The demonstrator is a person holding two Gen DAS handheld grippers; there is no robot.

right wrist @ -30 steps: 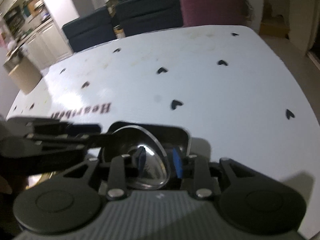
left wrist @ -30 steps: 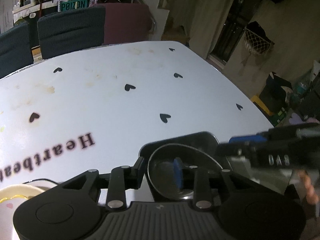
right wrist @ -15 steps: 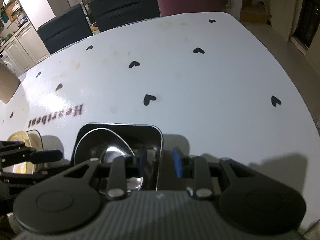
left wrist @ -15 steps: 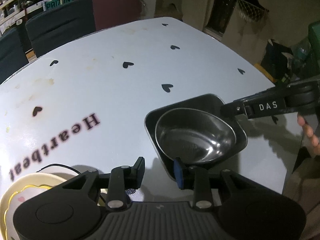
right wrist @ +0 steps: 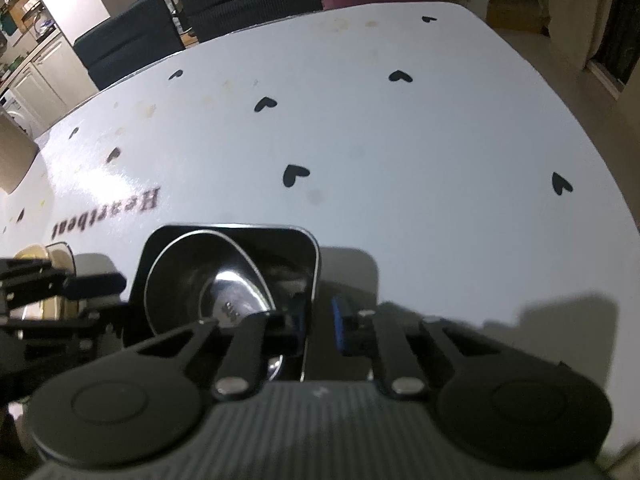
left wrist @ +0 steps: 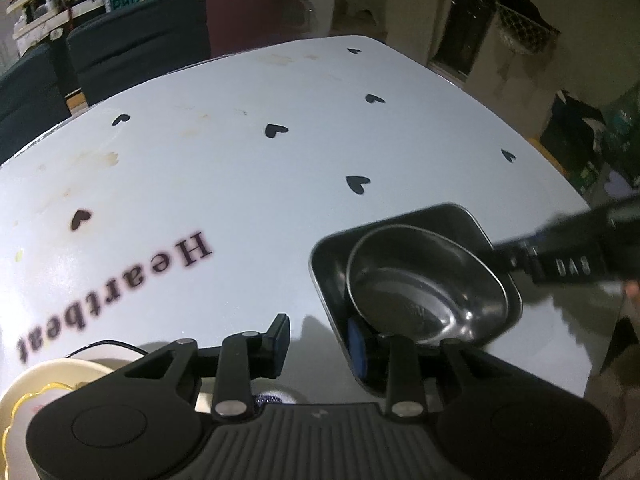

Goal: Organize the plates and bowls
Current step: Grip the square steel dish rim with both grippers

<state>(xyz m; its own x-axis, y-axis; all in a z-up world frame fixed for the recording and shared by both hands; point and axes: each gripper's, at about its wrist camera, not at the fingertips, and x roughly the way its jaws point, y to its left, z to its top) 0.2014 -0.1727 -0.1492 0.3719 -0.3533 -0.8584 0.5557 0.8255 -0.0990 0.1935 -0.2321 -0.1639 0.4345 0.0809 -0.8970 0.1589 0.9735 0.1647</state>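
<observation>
Right wrist view: your right gripper (right wrist: 316, 320) straddles the black square dish's (right wrist: 314, 264) wall, jaws apart — apparently not pinching yet. Your left gripper (left wrist: 316, 340) is open too. Close carelessly and the dish may tip, sliding out the shiny steel bowl (left wrist: 424, 288) nested inside it, near the table (left wrist: 280, 208) edge.

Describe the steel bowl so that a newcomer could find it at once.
On the white heart-print table, look near the right corner for the dark square tray. The steel bowl sits inside it: round and shiny, unlike the cream plate far left.
</observation>
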